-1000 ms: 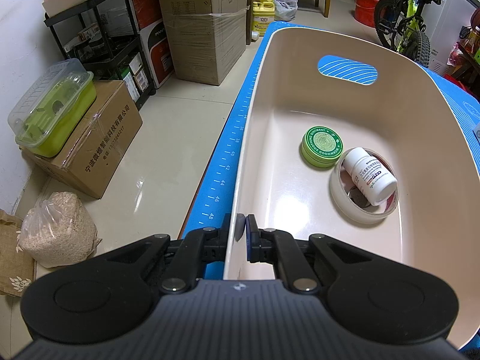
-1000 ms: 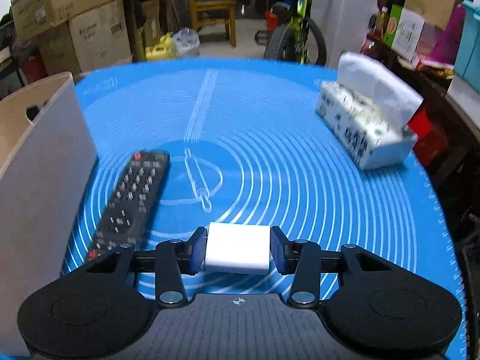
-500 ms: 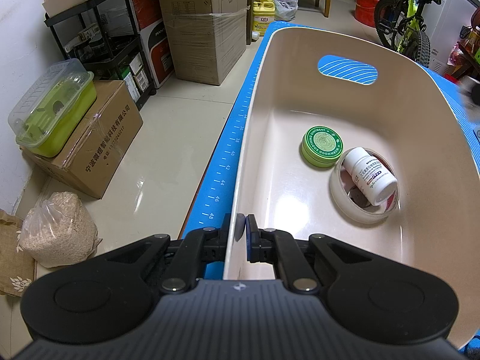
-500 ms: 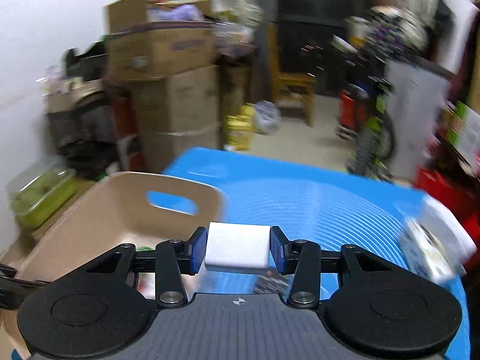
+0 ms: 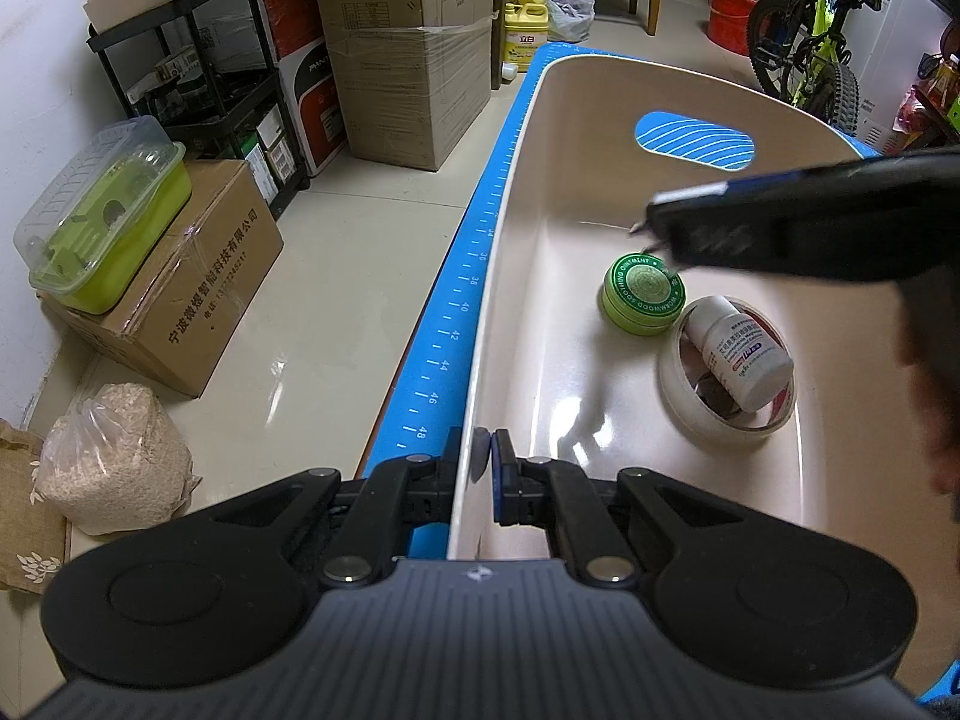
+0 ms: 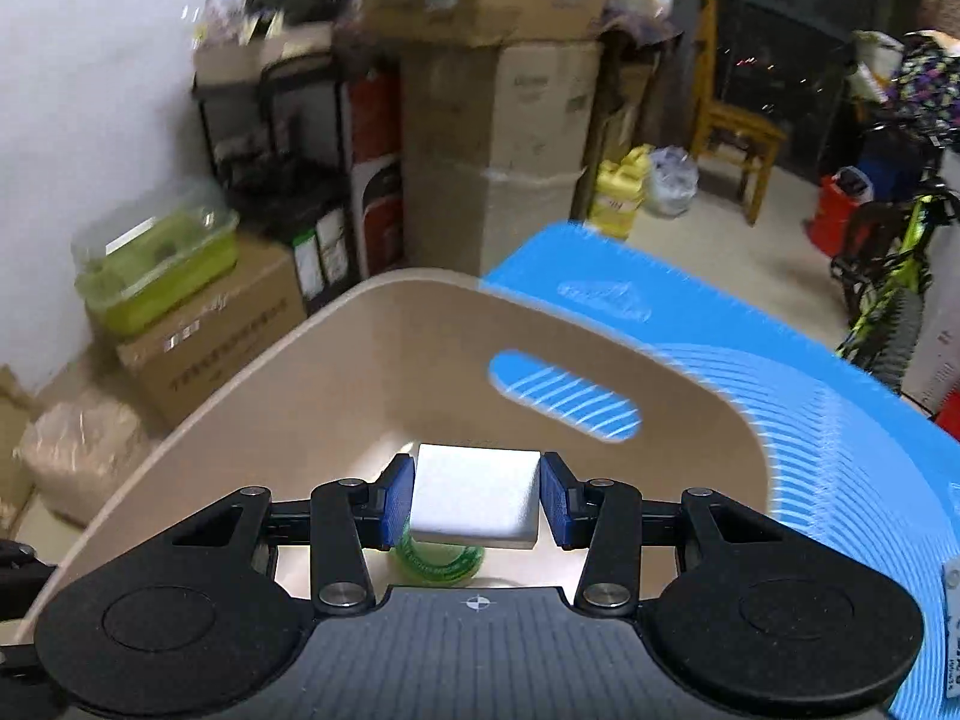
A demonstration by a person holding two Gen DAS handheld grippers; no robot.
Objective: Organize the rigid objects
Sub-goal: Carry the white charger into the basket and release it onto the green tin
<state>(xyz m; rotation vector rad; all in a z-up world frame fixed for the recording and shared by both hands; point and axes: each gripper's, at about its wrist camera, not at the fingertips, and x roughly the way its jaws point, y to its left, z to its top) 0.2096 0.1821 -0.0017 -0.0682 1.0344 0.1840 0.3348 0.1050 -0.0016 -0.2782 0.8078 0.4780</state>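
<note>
My left gripper [image 5: 483, 468] is clamped on the bin's [image 5: 540, 192] near rim. My right gripper [image 6: 477, 501] grips a white block [image 6: 474, 498] over the bin, a green tin [image 6: 438, 561] just below it.

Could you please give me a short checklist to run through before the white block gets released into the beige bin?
1. Right gripper pads clamp the white block on both sides: ok.
2. Block is above the beige bin opening, inside its rim: ok.
3. Left gripper pinches the bin's near wall, steadying it: ok.
4. Spot below is free: not ok, green tin lies right under the block.
5. Height of block above bin floor: cannot tell.
</note>
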